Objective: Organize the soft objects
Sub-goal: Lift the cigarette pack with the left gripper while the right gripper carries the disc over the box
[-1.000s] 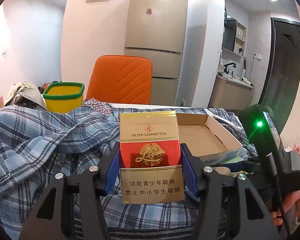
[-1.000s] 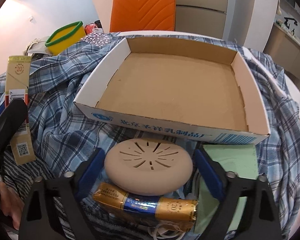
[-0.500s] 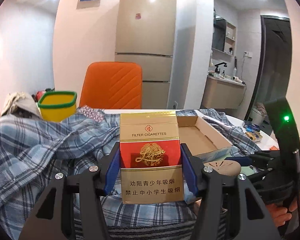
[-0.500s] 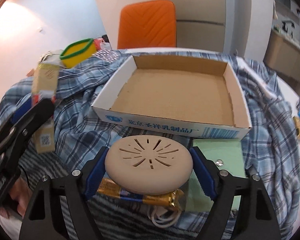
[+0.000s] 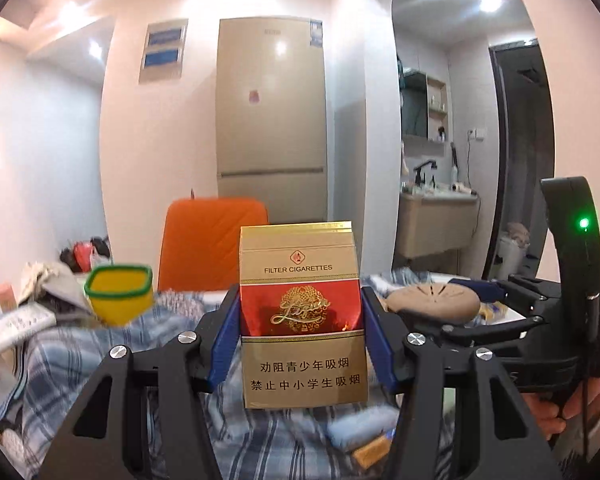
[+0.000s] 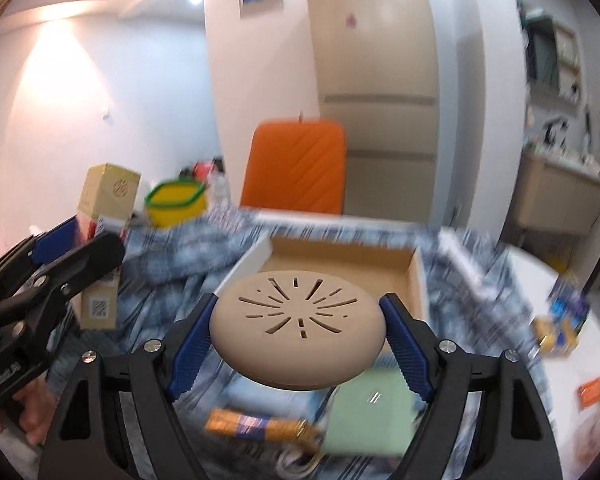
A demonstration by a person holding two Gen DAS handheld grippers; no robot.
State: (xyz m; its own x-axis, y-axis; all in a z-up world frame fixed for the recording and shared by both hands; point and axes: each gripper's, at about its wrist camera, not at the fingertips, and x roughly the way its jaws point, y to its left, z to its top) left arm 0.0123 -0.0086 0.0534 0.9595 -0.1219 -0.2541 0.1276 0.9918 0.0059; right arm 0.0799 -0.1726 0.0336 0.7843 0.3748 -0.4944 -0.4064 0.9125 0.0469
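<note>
Both grippers loaded, tray ahead of the right one

My right gripper (image 6: 298, 320) pinches the tan vented disc (image 6: 298, 322) by its long axis; the open cardboard tray (image 6: 416, 276) lies just beyond at 12 o'clock, nearer this hand. My left gripper (image 5: 300, 332) clamps the upright cigarette pack (image 5: 302, 312), lifted above the plaid cloth (image 5: 80, 352).

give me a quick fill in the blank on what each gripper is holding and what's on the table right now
1. The left gripper is shut on a pack of ____.
2. The right gripper holds a beige, slotted ____-shaped pad.
3. The cardboard tray sits on a blue ____-patterned cloth.
4. The chair behind the table is ____.

Missing words: cigarettes; disc; plaid; orange
</note>
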